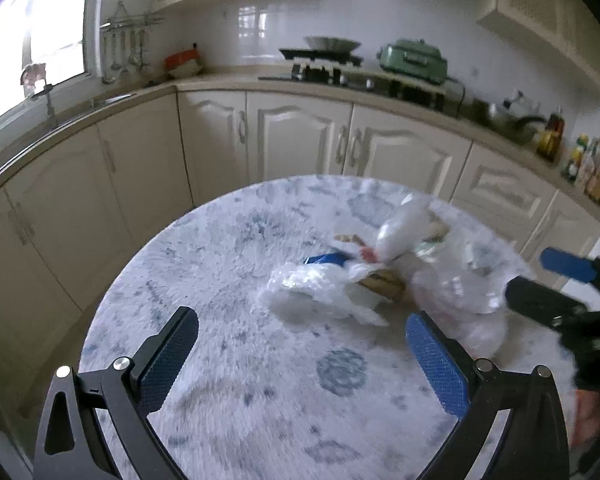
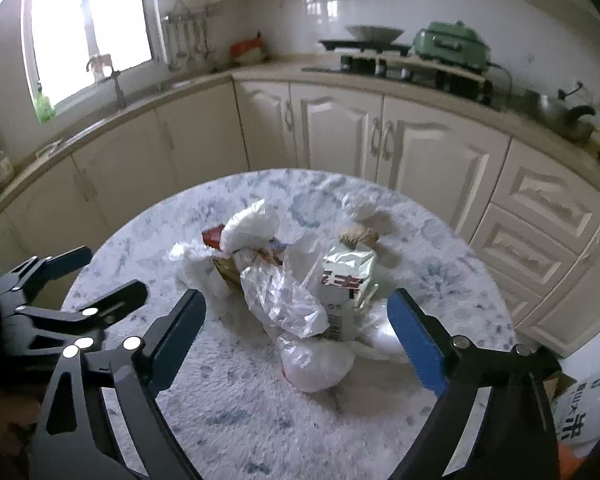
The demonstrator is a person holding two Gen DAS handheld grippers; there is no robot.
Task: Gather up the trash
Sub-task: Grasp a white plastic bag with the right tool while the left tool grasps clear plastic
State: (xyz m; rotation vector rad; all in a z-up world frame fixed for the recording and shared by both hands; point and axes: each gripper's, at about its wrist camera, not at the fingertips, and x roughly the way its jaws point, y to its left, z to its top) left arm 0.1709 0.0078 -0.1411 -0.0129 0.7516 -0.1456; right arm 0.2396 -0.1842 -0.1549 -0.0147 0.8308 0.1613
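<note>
Both grippers hang wide open over the heap of trash, gripping nothing.

Left gripper (image 1: pixel 302 354) is on the near side of the trash pile (image 2: pixel 296 280) with bare table between its fingers; right gripper (image 2: pixel 296 330) has its jaws either side of the pile's near end, pads clear of the clear plastic bag (image 2: pixel 288 304) and the carton (image 2: pixel 348 280). The pile sits toward the middle of the round table (image 1: pixel 228 264). A pinch on slippery film alone could, I think, slide off or drag the carton over and scatter loose bits; motion blur makes the smaller scraps hard to name. The two grippers are near each other beside the pile and could clash. Behind the pile the table is open to its far edge, then a gap before the cabinets (image 1: pixel 300 140).
</note>
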